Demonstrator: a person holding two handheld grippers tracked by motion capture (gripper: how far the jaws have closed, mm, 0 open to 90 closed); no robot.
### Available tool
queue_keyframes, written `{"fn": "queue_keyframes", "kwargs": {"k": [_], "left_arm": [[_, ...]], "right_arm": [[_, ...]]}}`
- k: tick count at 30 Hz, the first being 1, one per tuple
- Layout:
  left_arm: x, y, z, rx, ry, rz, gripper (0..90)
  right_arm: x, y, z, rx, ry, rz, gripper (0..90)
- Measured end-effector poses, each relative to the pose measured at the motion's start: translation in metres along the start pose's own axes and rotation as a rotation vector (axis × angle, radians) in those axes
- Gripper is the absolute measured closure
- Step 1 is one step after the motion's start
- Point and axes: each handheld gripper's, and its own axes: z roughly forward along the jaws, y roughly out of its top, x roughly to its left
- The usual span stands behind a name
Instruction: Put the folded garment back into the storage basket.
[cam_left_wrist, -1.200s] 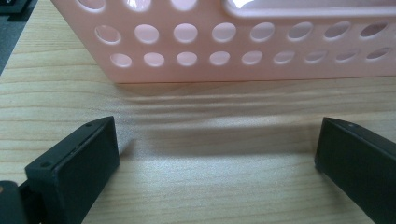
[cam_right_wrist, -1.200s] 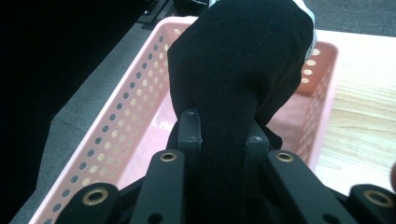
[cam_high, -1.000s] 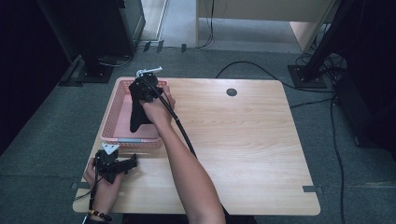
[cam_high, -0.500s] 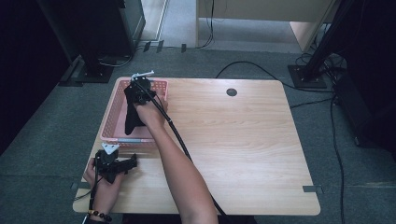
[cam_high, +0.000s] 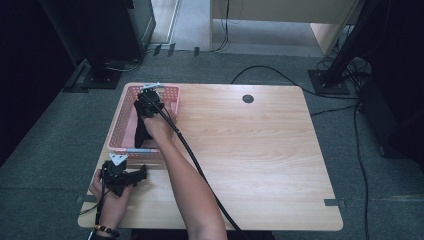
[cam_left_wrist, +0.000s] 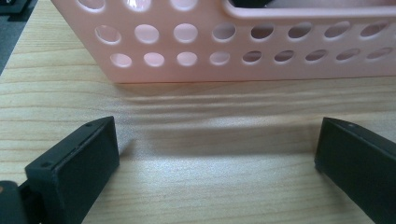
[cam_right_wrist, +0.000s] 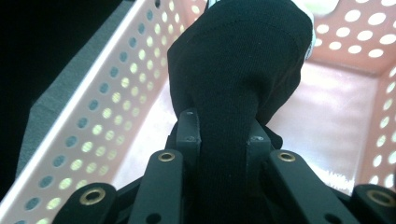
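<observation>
A pink perforated basket (cam_high: 119, 129) stands at the table's left rear. My right gripper (cam_high: 146, 102) hangs over it, shut on a black cloth (cam_high: 141, 131) that droops down into the basket. In the right gripper view the black cloth (cam_right_wrist: 233, 84) is pinched between the jaws, with the basket (cam_right_wrist: 93, 121) wall and floor behind it. My left gripper (cam_high: 134, 176) rests near the table's front left corner, open. In the left gripper view its fingertips (cam_left_wrist: 88, 149) stand wide apart over bare wood, facing the basket (cam_left_wrist: 233, 60) side wall.
The wooden table (cam_high: 260, 165) has a round cable hole (cam_high: 248, 98) near its back edge. A black cable (cam_high: 200, 175) trails along the right forearm. Dark stands and floor cables surround the table.
My right gripper has moved a little left and toward the back of the basket, carrying the black cloth. The left gripper has stayed put.
</observation>
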Motion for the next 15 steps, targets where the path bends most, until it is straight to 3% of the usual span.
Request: {"fn": "queue_keyframes", "kwargs": {"k": [11,13,15], "left_arm": [[0.0,0.0,0.0,0.0,0.0,0.0,0.0],[0.0,0.0,0.0,0.0,0.0,0.0,0.0],[0.0,0.0,0.0,0.0,0.0,0.001,0.0]], "right_arm": [[-0.003,-0.011,0.02,0.043,-0.014,-0.008,70.4],[-0.004,-0.011,0.022,0.048,-0.003,-0.007,64.7],[-0.004,-0.011,0.021,0.034,0.006,-0.028,49.5]]}}
